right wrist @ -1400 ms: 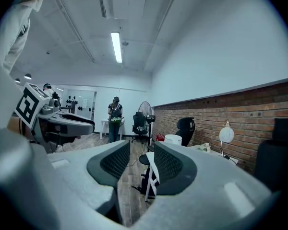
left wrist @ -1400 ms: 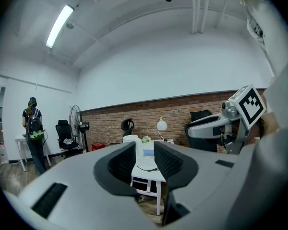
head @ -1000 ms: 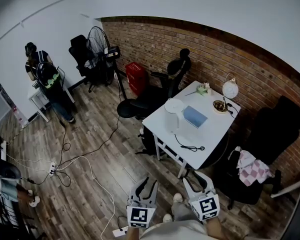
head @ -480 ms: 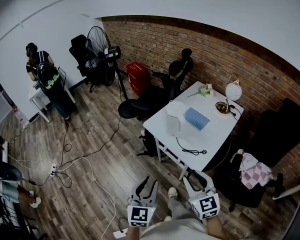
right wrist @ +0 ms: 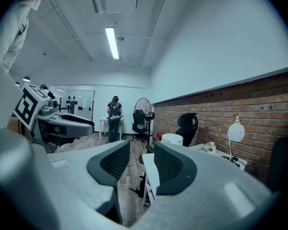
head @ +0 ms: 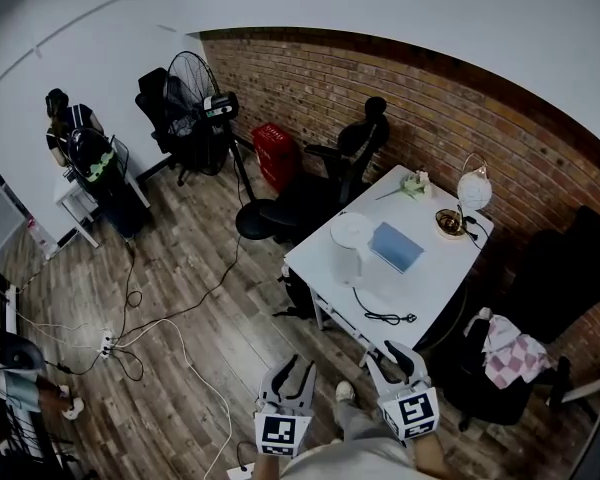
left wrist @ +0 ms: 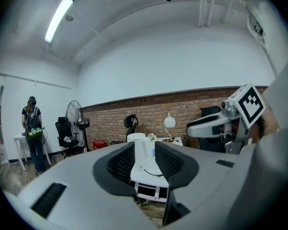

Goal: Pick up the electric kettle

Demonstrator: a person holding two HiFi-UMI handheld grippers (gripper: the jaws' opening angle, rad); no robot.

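The white electric kettle (head: 349, 239) stands upright on the left part of a white table (head: 420, 288), beside a blue notebook (head: 395, 247). A black cord (head: 382, 313) lies on the table in front of it. Both grippers hover over the floor, short of the table's near corner and apart from the kettle. My left gripper (head: 294, 366) holds nothing, its jaws drawn close together. My right gripper (head: 392, 351) looks the same, also empty. In the left gripper view the kettle (left wrist: 137, 139) shows far off between the jaws. In the right gripper view the kettle (right wrist: 173, 139) lies just right of the jaws.
A globe lamp (head: 474, 190) and a small bowl (head: 448, 222) sit at the table's far end by the brick wall. Black office chairs (head: 320, 183), a standing fan (head: 190, 88), a red crate (head: 273, 146) and floor cables (head: 150, 318) surround it. A person (head: 80, 153) stands far left.
The table and kettle have drifted lower and to the right in the head view, a little closer. Both grippers keep the same pose and the same narrow jaw gap.
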